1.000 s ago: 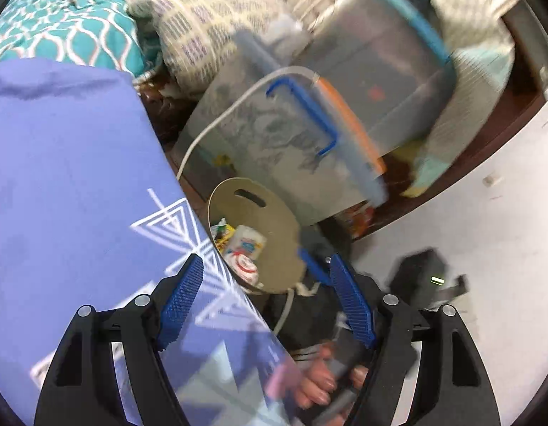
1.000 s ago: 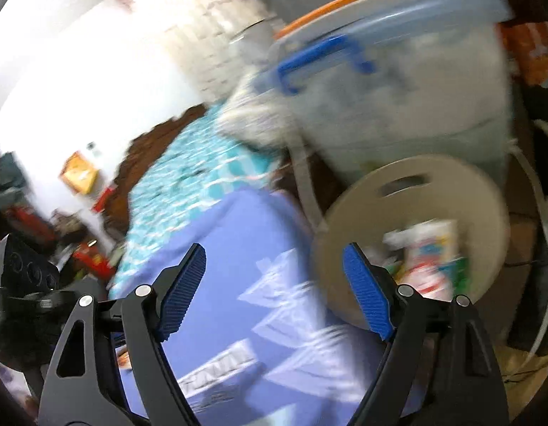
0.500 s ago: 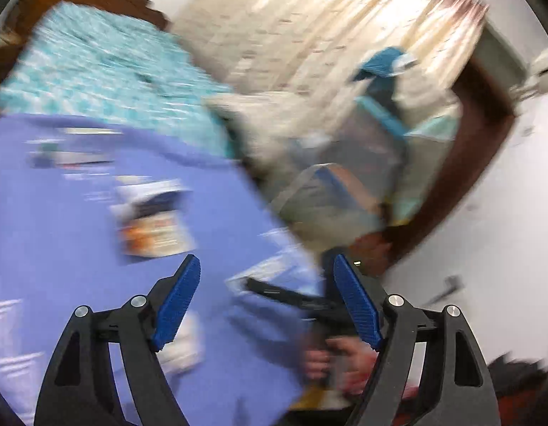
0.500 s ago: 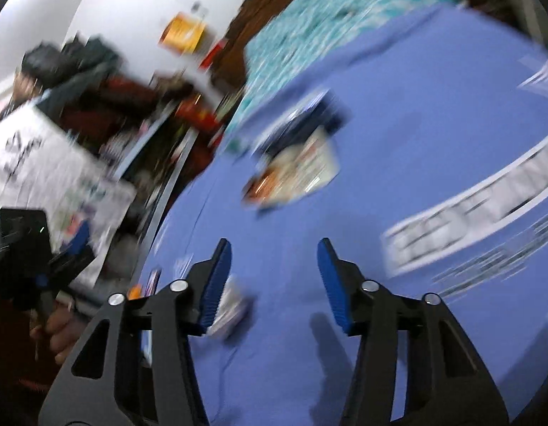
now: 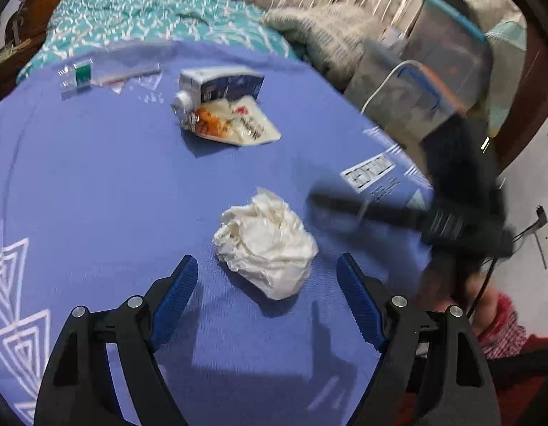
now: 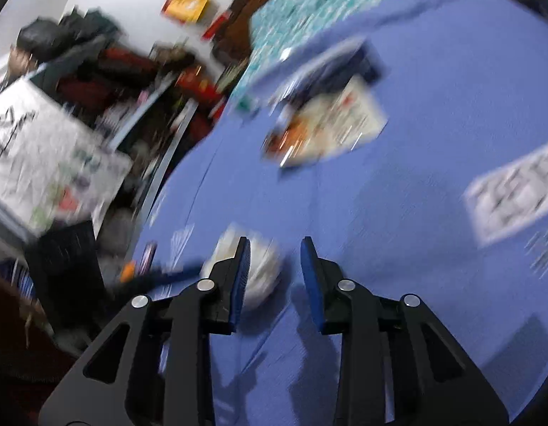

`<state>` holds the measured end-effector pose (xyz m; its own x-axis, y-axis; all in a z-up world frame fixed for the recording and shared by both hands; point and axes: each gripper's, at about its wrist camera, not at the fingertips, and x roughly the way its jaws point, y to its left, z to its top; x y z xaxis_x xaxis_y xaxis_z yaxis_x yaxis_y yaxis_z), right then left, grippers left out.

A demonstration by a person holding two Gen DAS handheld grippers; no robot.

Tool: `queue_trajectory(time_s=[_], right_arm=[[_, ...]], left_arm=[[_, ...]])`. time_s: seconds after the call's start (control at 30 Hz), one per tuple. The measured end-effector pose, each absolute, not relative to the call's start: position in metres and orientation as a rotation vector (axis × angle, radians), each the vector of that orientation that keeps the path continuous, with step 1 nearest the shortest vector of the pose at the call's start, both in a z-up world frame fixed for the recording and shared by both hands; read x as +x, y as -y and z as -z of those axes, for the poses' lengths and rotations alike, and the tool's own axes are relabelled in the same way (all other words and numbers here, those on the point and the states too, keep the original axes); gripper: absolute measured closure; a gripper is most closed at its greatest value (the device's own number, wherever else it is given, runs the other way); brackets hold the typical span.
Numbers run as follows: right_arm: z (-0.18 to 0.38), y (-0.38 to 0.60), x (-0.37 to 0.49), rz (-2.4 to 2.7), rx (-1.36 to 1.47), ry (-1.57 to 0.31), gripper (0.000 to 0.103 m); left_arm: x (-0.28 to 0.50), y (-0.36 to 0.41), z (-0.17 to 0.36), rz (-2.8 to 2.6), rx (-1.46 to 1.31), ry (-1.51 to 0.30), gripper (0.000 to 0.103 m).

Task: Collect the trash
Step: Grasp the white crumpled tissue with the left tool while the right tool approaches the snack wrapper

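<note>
Blue cloth covers the tabletop (image 5: 96,184), and a bed with a teal cover sits behind it. A crumpled white paper ball (image 5: 265,245) lies on the cloth, and everything else can be placed from it.

The left claw (image 5: 267,291) hangs just in front of the paper ball. Its two blue fingers (image 5: 174,294) are spread wide, wider than the ball, and they hold nothing. The ball lies straight ahead, right between the lines of the two fingers, but not yet inside them. It is a round lump with no real long side, so the claw can likely take it from any way.

The right claw (image 6: 274,269) comes in from the ball's right side. Its view is blurry. Its fingers are part open with a narrow gap and hold nothing. From there the paper ball (image 6: 263,269) sits off toward its left finger, partly hidden behind it, not in the gap.

So the left claw looks nearer and better lined up. It likely needs only to push a little forward and squeeze.

Far behind the ball lie a flattened carton (image 5: 220,83) and a food wrapper (image 5: 238,126), touching each other. A clear bag (image 5: 125,71) lies farther back still, to the left.
</note>
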<state>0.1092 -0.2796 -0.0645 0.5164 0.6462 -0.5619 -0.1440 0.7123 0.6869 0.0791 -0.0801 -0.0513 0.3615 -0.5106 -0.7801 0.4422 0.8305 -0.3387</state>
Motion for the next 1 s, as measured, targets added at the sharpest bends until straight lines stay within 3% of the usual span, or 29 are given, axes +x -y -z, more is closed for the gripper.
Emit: queue_trajectory(time_s=[0.03,0.1,0.17,0.23,0.33,0.5,0.53,0.6,0.7,1.0], right_arm=[[0.060,0.288,0.121,-0.461,0.607,-0.894,0.022],[0.054,0.299,0.142,-0.387,0.546,-0.863,0.019],[0.056,0.300,0.169,-0.367,0.487,-0.885,0.023],[0.058,0.297,0.196,-0.368,0.464,-0.901,0.029],[0.064,0.303,0.236,-0.380,0.449,-0.917,0.039],[0.077,0.291,0.277,-0.446,0.481,-0.951,0.043],[0.080,0.287,0.280,-0.458,0.481,-0.963,0.047],[0.090,0.276,0.273,-0.490,0.477,-1.004,0.070],[0.093,0.267,0.253,-0.504,0.482,-1.018,0.086],[0.073,0.267,0.109,-0.585,0.571,-0.935,0.086]], left_arm=[[0.082,0.081,0.055,0.615,-0.081,-1.042,0.026],[0.091,0.086,0.062,0.603,-0.089,-1.056,0.026],[0.097,0.091,0.069,0.581,-0.084,-1.062,0.035],[0.098,0.091,0.069,0.585,-0.073,-1.047,0.056],[0.105,0.080,0.067,0.557,-0.121,-1.045,0.058],[0.130,0.055,0.061,0.502,-0.242,-1.047,0.058],[0.135,0.054,0.059,0.494,-0.258,-1.040,0.058],[0.146,0.053,0.058,0.468,-0.276,-1.034,0.058],[0.162,0.053,0.063,0.428,-0.310,-1.055,0.058],[0.142,0.021,0.067,0.379,-0.367,-1.038,0.056]])
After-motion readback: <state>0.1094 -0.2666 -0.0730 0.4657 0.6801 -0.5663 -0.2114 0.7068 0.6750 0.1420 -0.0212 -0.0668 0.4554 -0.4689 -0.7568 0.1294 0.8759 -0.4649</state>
